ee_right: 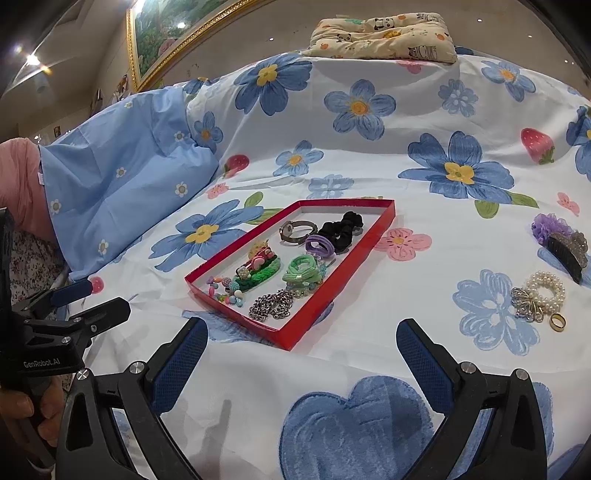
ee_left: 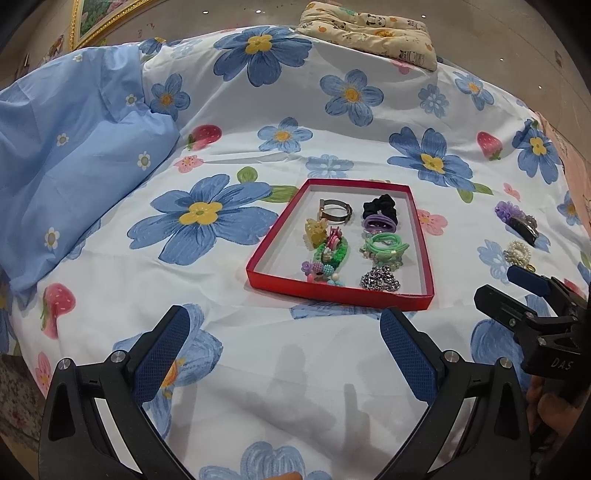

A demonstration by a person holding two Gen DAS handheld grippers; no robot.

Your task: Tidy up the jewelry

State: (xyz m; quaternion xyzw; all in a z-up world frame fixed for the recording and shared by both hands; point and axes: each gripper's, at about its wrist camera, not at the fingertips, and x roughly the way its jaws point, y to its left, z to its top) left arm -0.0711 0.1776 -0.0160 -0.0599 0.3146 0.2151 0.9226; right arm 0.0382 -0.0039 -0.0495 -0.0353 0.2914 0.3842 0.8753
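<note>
A red tray [ee_left: 340, 293] [ee_right: 343, 284] lies on the floral bedsheet. It holds a watch [ee_left: 336, 212], a black scrunchie [ee_left: 380, 208], green hair ties [ee_left: 384, 245], a silver chain [ee_right: 271, 308] and beaded pieces. To its right on the sheet are a purple flower clip [ee_right: 550, 227], a dark hair claw [ee_right: 565, 254], a pearl bracelet [ee_right: 546, 288], a silver brooch [ee_right: 526, 304] and a gold ring [ee_right: 557, 322]. My left gripper [ee_left: 286, 317] is open just in front of the tray, holding nothing. My right gripper [ee_right: 303, 326] is open at the tray's near right corner, also holding nothing.
A light blue pillow [ee_left: 74, 155] lies left of the tray. A panda-print cushion [ee_left: 369, 29] sits at the far edge of the bed, and a gold-framed picture [ee_right: 166, 37] hangs on the wall beyond. A hand [ee_right: 22, 410] holds the left gripper's handle.
</note>
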